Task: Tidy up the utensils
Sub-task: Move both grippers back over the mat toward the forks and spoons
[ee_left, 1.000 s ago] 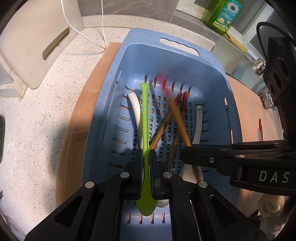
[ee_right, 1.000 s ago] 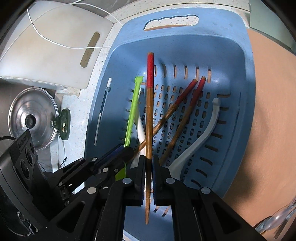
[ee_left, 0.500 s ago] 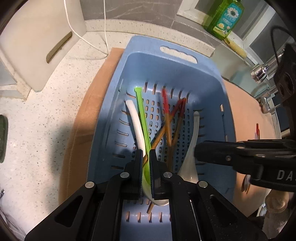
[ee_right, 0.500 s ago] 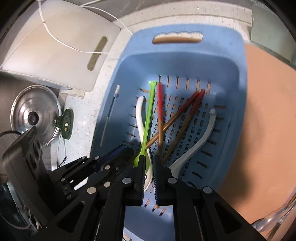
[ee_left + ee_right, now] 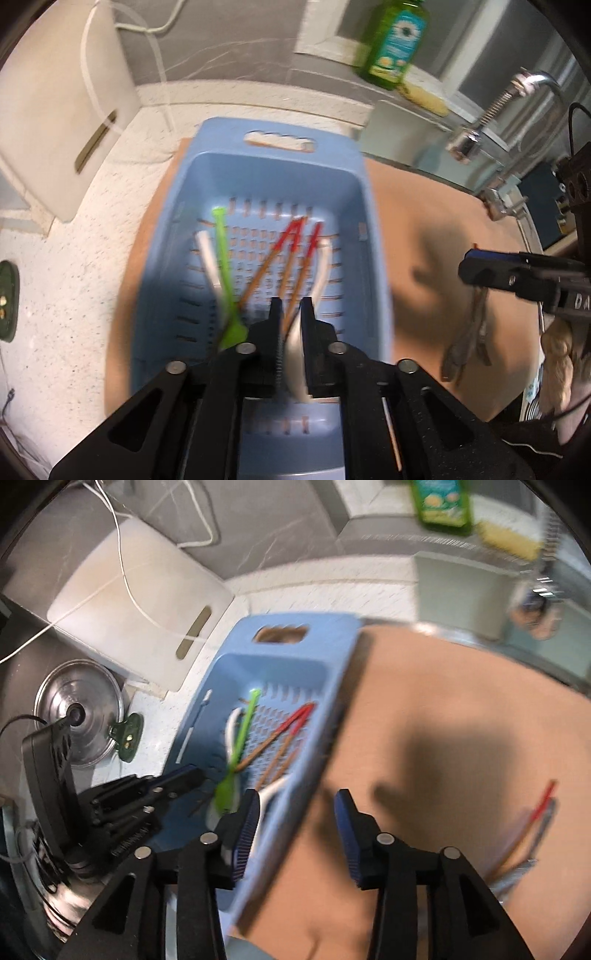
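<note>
Both views smeared by motion blur. Near end of the blue basket (image 5: pixel 266 177) hidden behind the left tongs (image 5: pixel 291 314); lower ends of the red-tipped chopsticks (image 5: pixel 291 254) lost there too. Bowl of a white spoon (image 5: pixel 295 347) seen between the opening jaws, contact impossible to judge. Green bottle (image 5: pixel 441 502) cut off at the top edge, label unreadable. Utensils on the brown mat (image 5: pixel 524 834) too blurred to sort, beyond one red tip.

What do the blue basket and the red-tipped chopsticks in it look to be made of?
Blue basket: apparently moulded plastic, matte, with a slotted floor and a cut-out handle. Red-tipped chopsticks: probably wood or bamboo, judging by the brown shafts, with red-coated ends; motion blur hides any grain.
</note>
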Motion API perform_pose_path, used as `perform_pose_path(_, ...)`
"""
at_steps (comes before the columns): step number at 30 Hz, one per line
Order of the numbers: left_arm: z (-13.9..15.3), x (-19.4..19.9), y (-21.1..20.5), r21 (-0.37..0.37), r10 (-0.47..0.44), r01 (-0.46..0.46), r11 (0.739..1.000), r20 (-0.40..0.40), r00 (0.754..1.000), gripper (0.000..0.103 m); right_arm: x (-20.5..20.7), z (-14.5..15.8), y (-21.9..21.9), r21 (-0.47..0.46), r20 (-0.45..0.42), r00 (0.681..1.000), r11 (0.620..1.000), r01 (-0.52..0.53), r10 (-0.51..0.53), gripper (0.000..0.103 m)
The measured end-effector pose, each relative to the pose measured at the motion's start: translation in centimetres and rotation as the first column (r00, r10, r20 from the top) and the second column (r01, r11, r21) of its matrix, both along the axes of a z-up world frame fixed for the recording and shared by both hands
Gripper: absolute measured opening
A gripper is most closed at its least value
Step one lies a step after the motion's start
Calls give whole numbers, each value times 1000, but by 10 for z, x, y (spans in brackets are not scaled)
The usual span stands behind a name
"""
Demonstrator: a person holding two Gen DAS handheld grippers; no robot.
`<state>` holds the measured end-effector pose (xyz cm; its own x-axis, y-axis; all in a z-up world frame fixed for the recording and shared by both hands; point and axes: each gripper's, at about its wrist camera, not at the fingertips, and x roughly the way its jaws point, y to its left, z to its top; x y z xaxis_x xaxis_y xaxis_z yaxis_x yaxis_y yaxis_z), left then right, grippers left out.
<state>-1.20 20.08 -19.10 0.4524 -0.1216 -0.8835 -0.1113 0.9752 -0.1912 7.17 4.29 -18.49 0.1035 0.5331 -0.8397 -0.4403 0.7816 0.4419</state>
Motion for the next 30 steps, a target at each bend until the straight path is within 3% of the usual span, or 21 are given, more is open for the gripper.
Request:
perform_pose_path(5,10,1,-38,5,-71,71,997,26,997,13,7,10,-60,47,12,998,997,61,-61,41)
perform_pose_path(9,14,1,-76,-12,-157,158,987,38,987,13,5,16,-99,53,75,994,996,72,-76,43)
perform_pose_path(11,13,0,-95,-19,-208,208,978,36,978,13,1,18,-119,64,104,991,995,79,-85,68)
perform_pose_path(13,9,-2,-117,-25,-262,263,965,24,965,13,-2,17,-136,84,108,989,992,96,-105,76)
perform_pose_path(19,-10,-3,-176,-22,-398,398,917,-23,917,16,-7,-3,-177,30,73,985,988,153,-155,76)
perform_pose_path(22,-15,-3,-191,-40,-420,419,907,-34,907,25,-8,-11,-190,15,52,982,983,181,-181,76)
perform_pose_path(26,-24,-3,-211,-43,-454,452,891,-55,889,25,-9,-21,-201,-18,35,979,980,200,-200,76)
perform_pose_path(30,-33,0,-228,2,-483,484,875,-81,872,26,-9,-31,-209,0,-15,977,977,211,-211,76)
